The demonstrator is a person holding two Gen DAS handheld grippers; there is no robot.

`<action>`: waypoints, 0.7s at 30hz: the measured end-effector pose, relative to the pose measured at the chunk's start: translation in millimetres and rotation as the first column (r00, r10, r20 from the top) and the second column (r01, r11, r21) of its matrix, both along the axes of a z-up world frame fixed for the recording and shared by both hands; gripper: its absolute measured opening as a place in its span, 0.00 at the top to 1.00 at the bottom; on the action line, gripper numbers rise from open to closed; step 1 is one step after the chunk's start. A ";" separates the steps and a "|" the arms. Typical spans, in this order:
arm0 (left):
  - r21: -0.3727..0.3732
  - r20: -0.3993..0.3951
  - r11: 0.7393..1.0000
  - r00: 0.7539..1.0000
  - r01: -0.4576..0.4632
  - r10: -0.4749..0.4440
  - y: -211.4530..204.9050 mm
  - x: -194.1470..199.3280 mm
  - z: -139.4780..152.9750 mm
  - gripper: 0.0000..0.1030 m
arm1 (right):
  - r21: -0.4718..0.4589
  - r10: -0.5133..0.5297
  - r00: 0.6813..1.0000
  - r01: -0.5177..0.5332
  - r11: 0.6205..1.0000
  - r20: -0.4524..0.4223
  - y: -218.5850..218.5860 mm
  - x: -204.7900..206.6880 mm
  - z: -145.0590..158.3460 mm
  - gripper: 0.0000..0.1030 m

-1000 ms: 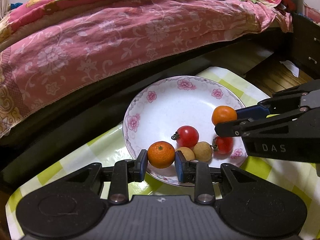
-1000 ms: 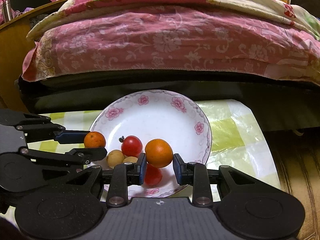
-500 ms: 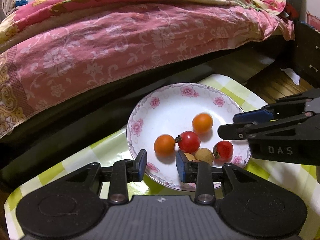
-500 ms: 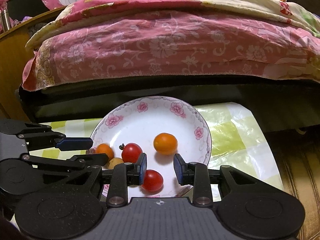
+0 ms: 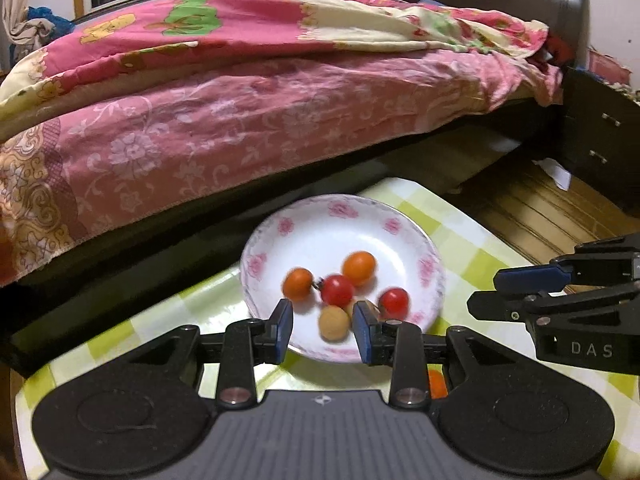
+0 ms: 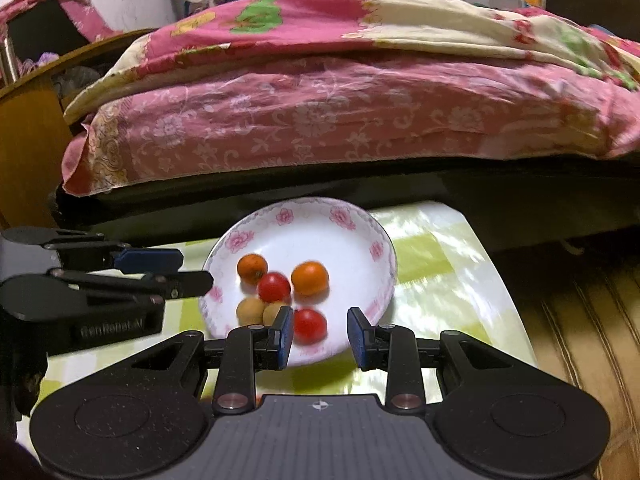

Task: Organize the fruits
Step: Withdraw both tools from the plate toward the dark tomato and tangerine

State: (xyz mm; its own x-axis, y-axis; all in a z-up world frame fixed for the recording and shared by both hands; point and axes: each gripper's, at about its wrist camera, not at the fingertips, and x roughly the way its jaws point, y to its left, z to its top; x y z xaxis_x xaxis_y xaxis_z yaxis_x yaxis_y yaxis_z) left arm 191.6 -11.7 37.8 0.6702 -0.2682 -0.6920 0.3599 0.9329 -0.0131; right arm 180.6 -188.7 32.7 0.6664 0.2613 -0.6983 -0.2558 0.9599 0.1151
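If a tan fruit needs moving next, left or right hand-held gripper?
Left. The left hand-held gripper is open with a tan fruit framed between its fingers; the right hand-held gripper frames a red tomato instead.

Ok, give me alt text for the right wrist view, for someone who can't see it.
A floral-rimmed plate on a green-checked tablecloth holds two small oranges, two cherry tomatoes and two tan longans. The right gripper hangs empty over the plate's near edge, jaws open; the left gripper reaches in from the left, before a pink-quilted bed.
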 end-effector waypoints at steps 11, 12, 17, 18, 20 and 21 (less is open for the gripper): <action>-0.021 -0.067 0.999 0.997 0.045 -0.046 -2.3 -62.9 -3.0 0.60 | -0.014 -0.048 0.997 0.048 0.999 -0.057 -10.7 -70.7 -3.6 0.74; -0.021 -0.071 0.999 0.997 0.040 -0.041 -1.7 -68.6 -4.0 0.60 | -0.010 -0.050 0.997 0.050 0.999 -0.060 -11.9 -75.3 -3.2 0.74; 0.019 -0.089 1.000 0.996 0.022 -0.020 -1.3 -82.8 -10.4 0.59 | 0.003 -0.050 0.995 0.050 0.999 -0.081 -10.1 -85.0 -9.7 0.72; 0.032 -0.085 0.999 0.996 0.021 -0.018 -2.6 -83.7 -11.8 0.59 | -0.003 -0.049 0.995 0.049 0.999 -0.087 -7.4 -83.7 -13.0 0.72; 0.055 -0.083 0.998 0.996 0.027 -0.022 -5.1 -84.9 -14.2 0.59 | 0.001 -0.043 0.994 0.044 0.999 -0.096 -3.5 -83.1 -18.1 0.72; 0.073 -0.081 0.997 0.996 0.030 -0.024 -6.4 -85.1 -16.2 0.59 | 0.001 -0.033 0.994 0.034 0.999 -0.100 -0.8 -82.3 -20.5 0.72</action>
